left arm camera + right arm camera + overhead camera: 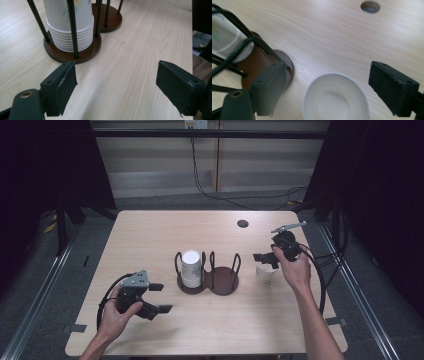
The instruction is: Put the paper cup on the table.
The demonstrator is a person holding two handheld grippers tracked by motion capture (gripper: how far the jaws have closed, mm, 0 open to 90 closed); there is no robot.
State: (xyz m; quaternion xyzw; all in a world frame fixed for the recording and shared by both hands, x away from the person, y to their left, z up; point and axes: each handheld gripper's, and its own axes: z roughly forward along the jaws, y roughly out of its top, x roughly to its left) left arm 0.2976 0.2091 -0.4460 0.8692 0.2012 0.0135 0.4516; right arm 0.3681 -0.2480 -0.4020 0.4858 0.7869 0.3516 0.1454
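Note:
A stack of white paper cups [191,268] [70,25] [227,40] stands upside down in the left bay of a brown two-bay cup holder [222,281] [72,56] [284,62] with black wire posts; its right bay is empty. A single white paper cup [264,273] [336,98] stands upright on the table to the holder's right. My right gripper [265,260] [327,87] hovers open just above this cup, jaws either side of the rim, not touching. My left gripper [160,297] [116,85] is open at the front left, pointing at the holder with nothing between its jaws.
The light wooden table [150,235] has a round cable hole [243,223] [370,6] at the back right. Cables trail from both grippers, and dark floor lies beyond the table's edges.

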